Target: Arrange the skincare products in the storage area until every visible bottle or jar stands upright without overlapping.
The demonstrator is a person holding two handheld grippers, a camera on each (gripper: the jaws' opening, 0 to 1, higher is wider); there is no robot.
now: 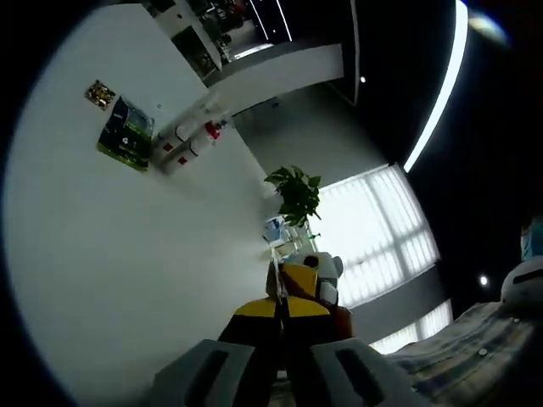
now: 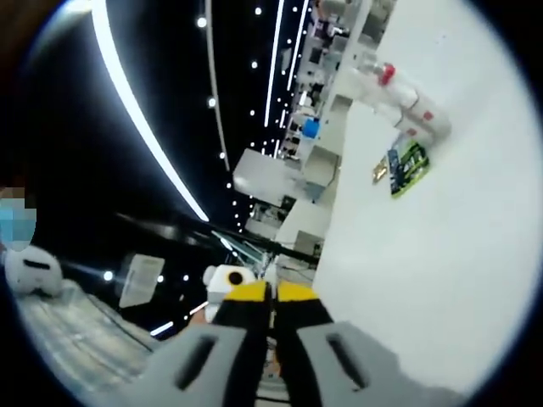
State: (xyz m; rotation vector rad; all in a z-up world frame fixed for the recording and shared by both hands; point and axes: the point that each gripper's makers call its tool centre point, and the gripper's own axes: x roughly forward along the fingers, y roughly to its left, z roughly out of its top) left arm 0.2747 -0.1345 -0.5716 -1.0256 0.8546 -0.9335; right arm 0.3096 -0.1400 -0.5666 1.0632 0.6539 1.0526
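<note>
My left gripper (image 1: 281,312) points up at a white wall (image 1: 127,254) and a green potted plant (image 1: 295,193), its yellow-tipped jaws pressed together on nothing. My right gripper (image 2: 271,297) is likewise closed and empty, facing the dark ceiling with light strips (image 2: 144,127). I can't make out any skincare bottles near either gripper.

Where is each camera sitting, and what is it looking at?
Left gripper view: rides on the left claw, whose yellow-tipped jaws are pressed together; it tilts up at a white wall, a green poster, a leafy plant and a bright window.
Right gripper view: rides on the right claw, jaws together; it faces the white wall, the poster and a dark ceiling with light strips.
Shared: the same wall and poster, rolled opposite ways. No skincare products are in sight.
</note>
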